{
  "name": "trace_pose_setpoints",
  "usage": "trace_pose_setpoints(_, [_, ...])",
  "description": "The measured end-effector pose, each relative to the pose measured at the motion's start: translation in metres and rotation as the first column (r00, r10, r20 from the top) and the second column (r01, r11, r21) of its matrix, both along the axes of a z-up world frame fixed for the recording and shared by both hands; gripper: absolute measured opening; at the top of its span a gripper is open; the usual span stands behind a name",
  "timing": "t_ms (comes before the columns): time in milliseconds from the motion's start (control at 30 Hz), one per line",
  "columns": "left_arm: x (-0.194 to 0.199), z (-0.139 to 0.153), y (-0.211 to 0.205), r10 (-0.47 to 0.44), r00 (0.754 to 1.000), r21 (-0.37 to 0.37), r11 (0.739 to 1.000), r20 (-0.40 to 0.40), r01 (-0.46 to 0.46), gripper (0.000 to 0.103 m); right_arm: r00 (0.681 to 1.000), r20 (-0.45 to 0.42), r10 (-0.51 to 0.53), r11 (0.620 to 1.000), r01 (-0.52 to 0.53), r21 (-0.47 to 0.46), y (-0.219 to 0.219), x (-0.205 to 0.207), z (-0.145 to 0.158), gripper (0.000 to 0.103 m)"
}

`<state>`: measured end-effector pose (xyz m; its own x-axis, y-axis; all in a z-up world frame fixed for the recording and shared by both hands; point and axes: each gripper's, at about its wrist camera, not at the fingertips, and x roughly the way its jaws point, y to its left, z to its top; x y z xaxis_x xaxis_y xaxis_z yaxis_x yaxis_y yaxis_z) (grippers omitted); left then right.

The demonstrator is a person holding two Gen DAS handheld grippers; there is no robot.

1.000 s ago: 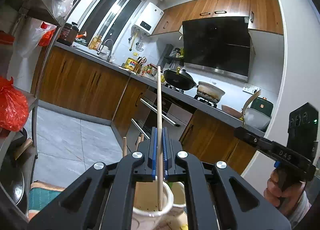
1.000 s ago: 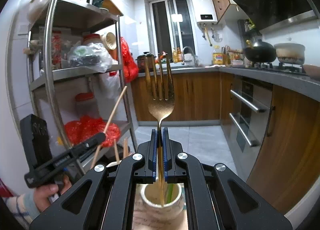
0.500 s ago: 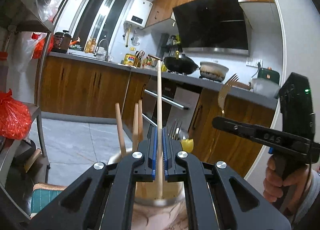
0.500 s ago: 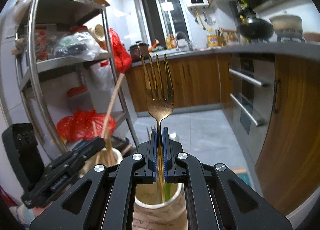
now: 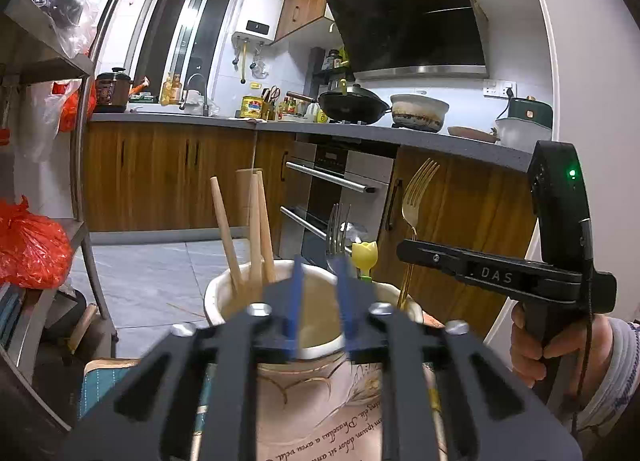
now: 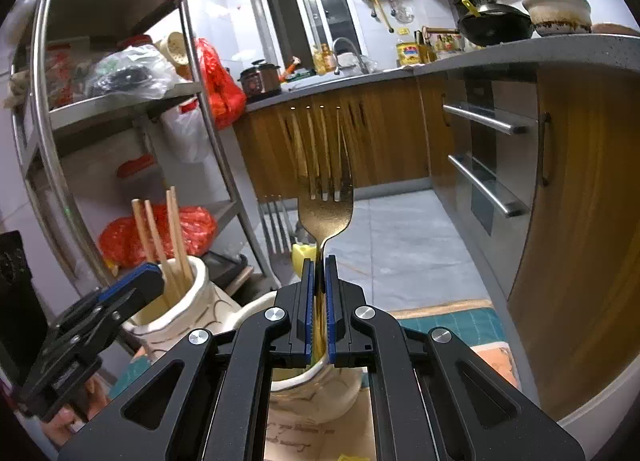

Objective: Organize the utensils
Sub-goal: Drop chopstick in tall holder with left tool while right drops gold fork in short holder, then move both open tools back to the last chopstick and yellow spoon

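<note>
My left gripper is open and empty, just above a cream ceramic holder that has several wooden chopsticks standing in it. My right gripper is shut on a gold fork, tines up, its handle inside a second cream holder. That fork also shows in the left wrist view, beside a silver fork and a yellow-topped utensil. The chopstick holder with its chopsticks and the left gripper stand at the left of the right wrist view.
Both holders stand on a printed cloth over a teal mat. A metal shelf rack with red bags is on one side. Wooden cabinets, an oven and a counter with pots are behind.
My left gripper has opened and let go of the chopstick, which now stands in the holder with the others. My right gripper has lowered the gold fork further into the second holder.
</note>
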<state>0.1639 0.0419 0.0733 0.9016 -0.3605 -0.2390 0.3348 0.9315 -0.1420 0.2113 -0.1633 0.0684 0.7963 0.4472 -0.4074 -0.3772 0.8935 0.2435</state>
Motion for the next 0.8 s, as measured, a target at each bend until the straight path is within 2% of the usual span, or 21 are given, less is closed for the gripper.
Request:
trace_pose_setpoints(167, [-0.007,0.005,0.000,0.025,1.000,0.030,0.999,0.002,-0.025,0.037,0.999,-0.020,-0.025,1.000,0.025,-0.004,-0.001,0.005,-0.002,0.006])
trace_pose_setpoints(333, [-0.013,0.008,0.001,0.034,0.999,0.060,0.998,-0.005,-0.033,0.043,0.999,-0.030,-0.041,0.999,0.041,0.002,-0.005,0.007,-0.004,0.019])
trace_pose_setpoints(433, [-0.016,0.011,0.004,0.042,0.999,0.061,0.997,-0.003,-0.042,0.048,0.999,-0.028,-0.042,0.999,0.042,0.012,-0.010,0.005,-0.003,0.033])
trace_pose_setpoints(533, [-0.020,0.014,0.007,0.065,0.998,0.064,0.996,-0.010,-0.065,0.060,0.999,-0.019,-0.049,0.999,0.050,0.021,-0.015,0.001,0.000,0.049])
trace_pose_setpoints(600, [-0.023,0.015,0.009,0.076,0.997,0.067,0.995,-0.017,-0.075,0.072,0.999,-0.011,-0.047,0.998,0.047,0.032,-0.020,-0.006,0.004,0.073])
trace_pose_setpoints(633, [-0.024,0.016,0.010,0.083,0.996,0.070,0.994,-0.020,-0.082,0.076,0.999,-0.006,-0.045,0.998,0.045,0.036,-0.022,-0.009,0.005,0.080])
trace_pose_setpoints(667, [-0.026,0.017,0.010,0.094,0.995,0.077,0.993,-0.022,-0.092,0.085,0.999,0.000,-0.044,0.998,0.044,0.041,-0.025,-0.012,0.007,0.093])
trace_pose_setpoints(700, [-0.029,0.018,0.010,0.103,0.994,0.082,0.991,-0.021,-0.101,0.093,0.999,0.008,-0.047,0.998,0.046,0.047,-0.028,-0.018,0.008,0.096])
trace_pose_setpoints(733, [-0.032,0.019,0.011,0.115,0.993,0.087,0.990,-0.018,-0.113,0.096,0.999,0.013,-0.048,0.998,0.048,0.048,-0.030,-0.021,0.010,0.097])
trace_pose_setpoints(800, [-0.038,0.021,0.011,0.124,0.992,0.093,0.988,-0.014,-0.123,0.097,0.998,0.014,-0.058,0.998,0.058,0.031,-0.034,-0.027,0.012,0.098])
